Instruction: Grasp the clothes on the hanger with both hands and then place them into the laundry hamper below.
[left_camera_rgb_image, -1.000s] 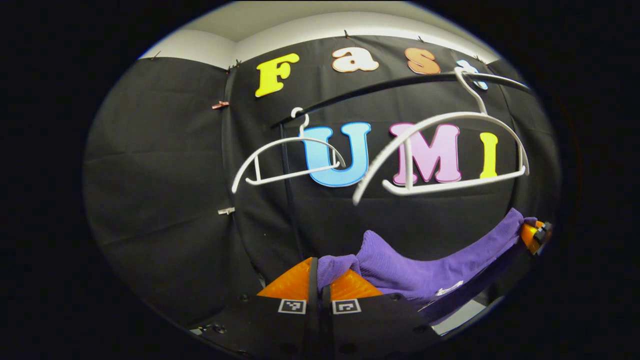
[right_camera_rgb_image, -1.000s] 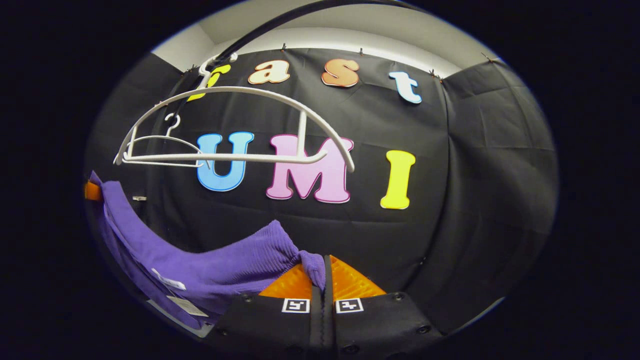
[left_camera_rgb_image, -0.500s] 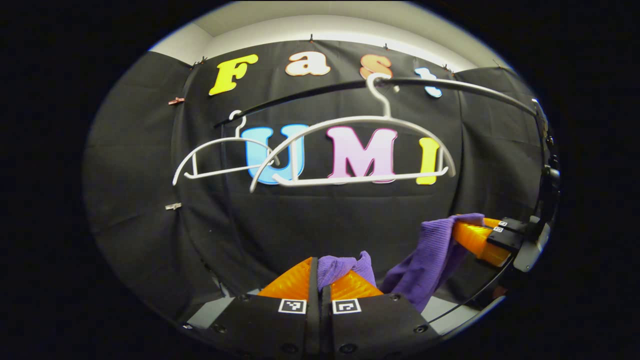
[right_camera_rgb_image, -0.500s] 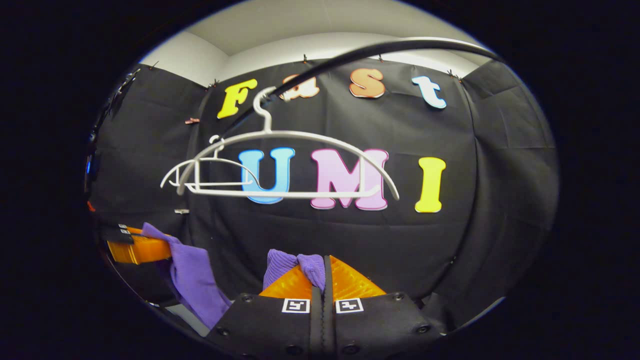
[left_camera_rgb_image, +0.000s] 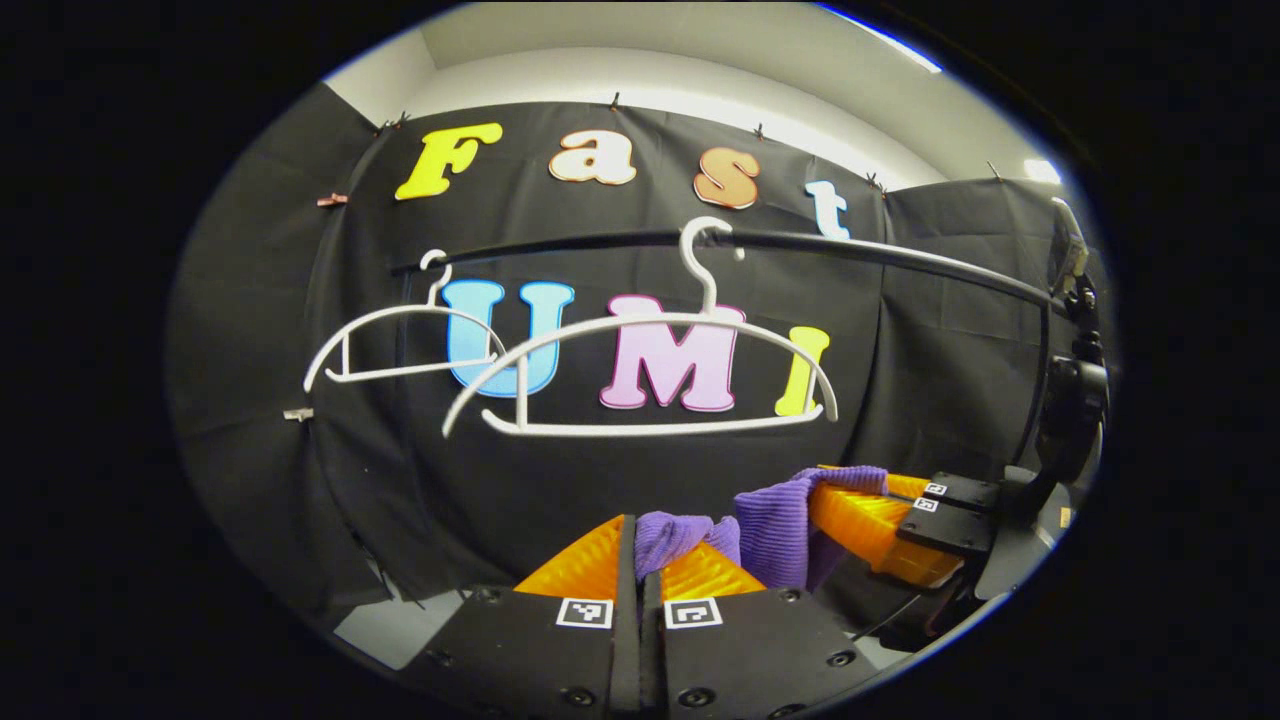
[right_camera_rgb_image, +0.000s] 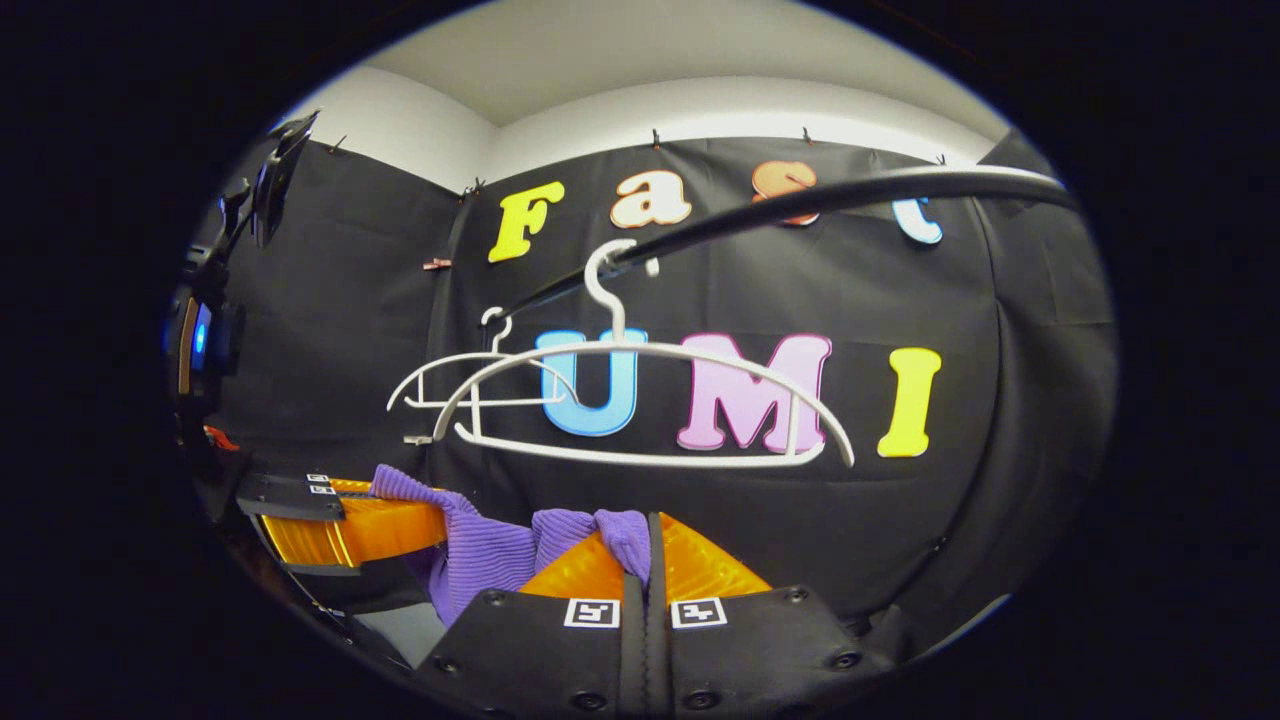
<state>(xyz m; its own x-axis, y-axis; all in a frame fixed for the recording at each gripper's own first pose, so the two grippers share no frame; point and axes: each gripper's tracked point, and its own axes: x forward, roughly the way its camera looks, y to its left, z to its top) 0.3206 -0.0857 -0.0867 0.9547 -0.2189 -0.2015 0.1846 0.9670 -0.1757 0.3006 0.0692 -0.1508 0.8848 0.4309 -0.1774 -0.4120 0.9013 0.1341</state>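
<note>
Two bare white hangers (left_camera_rgb_image: 640, 375) hang from the dark rail (left_camera_rgb_image: 800, 245) above; open room lies below them, bounded far by the black cloth wall (right_camera_rgb_image: 1000, 400).

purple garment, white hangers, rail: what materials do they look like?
Purple garment: ribbed knit fabric, matte and soft-looking; fine ridges show. White hangers: smooth, likely plastic or coated wire; thin, evenly white bars. Rail: dark slender tube, probably painted metal, faint sheen.

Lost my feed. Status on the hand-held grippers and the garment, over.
Left hand-held gripper and right hand-held gripper both shut on purple garment. Garment off white hanger, bunched between them. Hamper unseen, no obstruction seen.
</note>
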